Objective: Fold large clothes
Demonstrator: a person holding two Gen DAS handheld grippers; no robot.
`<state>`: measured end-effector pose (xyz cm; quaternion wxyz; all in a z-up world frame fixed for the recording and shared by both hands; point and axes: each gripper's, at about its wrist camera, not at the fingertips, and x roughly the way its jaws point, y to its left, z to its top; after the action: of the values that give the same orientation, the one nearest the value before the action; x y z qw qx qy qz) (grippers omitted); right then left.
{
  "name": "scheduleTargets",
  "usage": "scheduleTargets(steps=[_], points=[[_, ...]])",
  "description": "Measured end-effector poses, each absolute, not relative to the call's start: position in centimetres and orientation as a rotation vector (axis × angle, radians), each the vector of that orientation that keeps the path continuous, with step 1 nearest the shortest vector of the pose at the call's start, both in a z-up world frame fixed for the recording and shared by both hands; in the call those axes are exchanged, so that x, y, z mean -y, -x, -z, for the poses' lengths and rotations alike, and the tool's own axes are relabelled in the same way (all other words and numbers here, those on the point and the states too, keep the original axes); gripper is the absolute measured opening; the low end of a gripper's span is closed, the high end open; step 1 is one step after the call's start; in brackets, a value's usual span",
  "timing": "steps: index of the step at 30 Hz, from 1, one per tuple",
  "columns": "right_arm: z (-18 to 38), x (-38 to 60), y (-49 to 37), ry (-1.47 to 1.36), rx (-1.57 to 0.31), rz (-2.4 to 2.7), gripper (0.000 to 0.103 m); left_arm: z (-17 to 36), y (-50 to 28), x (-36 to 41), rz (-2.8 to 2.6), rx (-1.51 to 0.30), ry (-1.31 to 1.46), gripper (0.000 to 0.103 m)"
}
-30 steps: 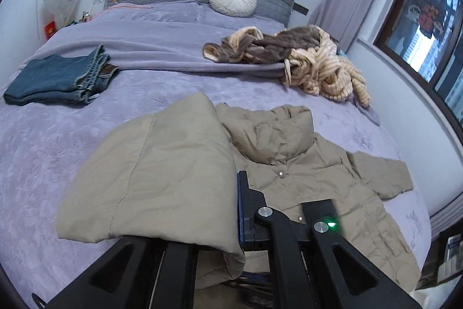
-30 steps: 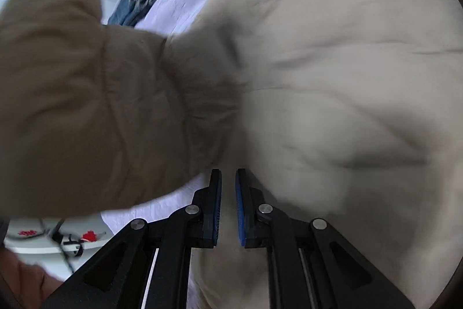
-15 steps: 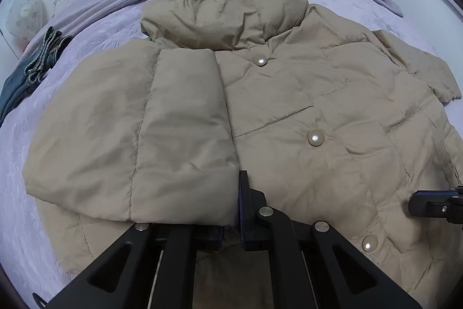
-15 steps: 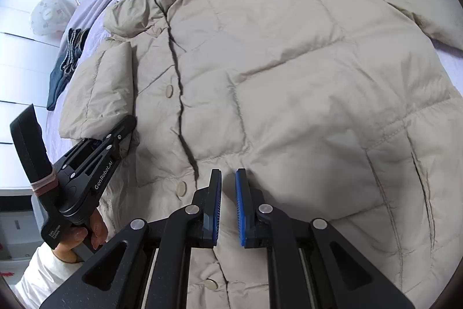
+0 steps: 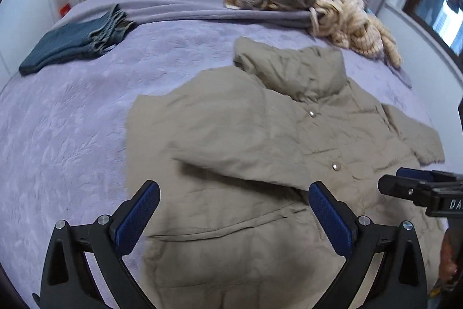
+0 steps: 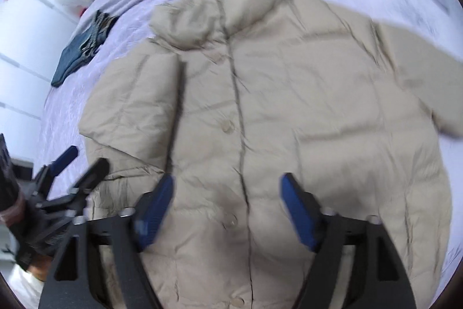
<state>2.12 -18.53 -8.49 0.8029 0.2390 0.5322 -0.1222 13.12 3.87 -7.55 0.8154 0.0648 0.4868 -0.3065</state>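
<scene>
While both tongs hang wide open holding nothing, left tongs (image 5: 233,217), right tongs (image 6: 226,206), beige jacket (image 5: 275,152) flat on purple bed (image 5: 72,120), one sleeve folded inward, folded jeans (image 5: 75,41) near the headboard.

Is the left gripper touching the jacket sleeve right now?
Cannot tell. In the left wrist view the left gripper is wide open with the folded sleeve of the jacket between its fingers, but no contact or gap shows plainly.
</scene>
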Motion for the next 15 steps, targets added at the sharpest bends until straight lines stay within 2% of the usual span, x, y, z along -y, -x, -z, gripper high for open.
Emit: scheduleTargets(steps=[2, 4, 5, 7, 10, 12, 14, 15], points=[[7.5, 16.1, -4.1, -0.374, -1.124, 0.225, 0.088, 8.4, -16.6, -7.5, 0.585, -1.097, -0.002, 0.103], [7.3, 13.4, -6.2, -0.225, -1.134, 0.200, 0.093, 10.5, -19.4, -10.3, 0.519, -1.174, 0.120, 0.102], [7.5, 12.0, -7.2, -0.150, -1.143, 0.188, 0.102, 11.7, -20.6, -11.5, 0.492, -1.217, 0.187, 0.099], [8.3, 9.1, -9.1, -0.001, -1.159, 0.166, 0.103, 14.2, -22.1, -12.8, 0.487, -1.294, 0.316, 0.091], [9.9, 6.4, -11.2, 0.156, -1.158, 0.174, 0.103, 16.6, -22.7, -12.3, 0.529, -1.356, 0.410, 0.071], [10.8, 5.8, -12.3, 0.215, -1.153, 0.194, 0.103, 17.2, -22.6, -11.0, 0.564, -1.368, 0.382, 0.034], [11.5, 5.8, -13.3, 0.257, -1.152, 0.218, 0.103, 17.0, -22.3, -9.8, 0.544, -1.345, 0.304, 0.032], [11.4, 6.3, -13.7, 0.261, -1.139, 0.244, 0.103, 16.8, -22.1, -9.4, 0.537, -1.327, 0.270, 0.027]])
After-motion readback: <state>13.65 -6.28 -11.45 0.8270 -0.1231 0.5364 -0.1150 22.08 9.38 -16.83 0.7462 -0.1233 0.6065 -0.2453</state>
